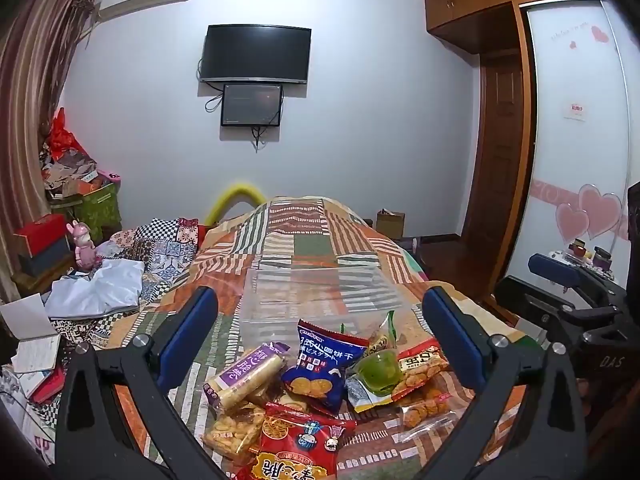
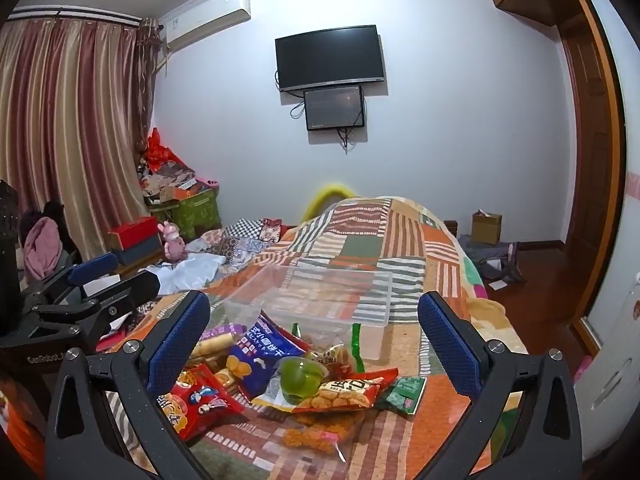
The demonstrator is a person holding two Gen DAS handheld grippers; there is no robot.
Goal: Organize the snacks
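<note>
A pile of snack packets lies on the patchwork bed cover: a blue biscuit bag (image 1: 316, 364) (image 2: 256, 354), a green jelly cup (image 1: 378, 372) (image 2: 298, 376), a red bag (image 1: 298, 448) (image 2: 200, 396), a purple-labelled roll (image 1: 246, 376), and an orange-red nugget bag (image 1: 420, 368) (image 2: 340, 392). A clear plastic box (image 1: 320, 300) (image 2: 320, 300) sits just behind the pile and looks empty. My left gripper (image 1: 320, 320) is open above the pile. My right gripper (image 2: 312, 320) is open above it too. Neither holds anything.
The right gripper's body shows at the right edge of the left wrist view (image 1: 580, 300); the left gripper's body shows at the left of the right wrist view (image 2: 80, 300). Clothes and papers (image 1: 96, 292) lie on the bed's left. Boxes (image 2: 184, 208) stand by the curtain.
</note>
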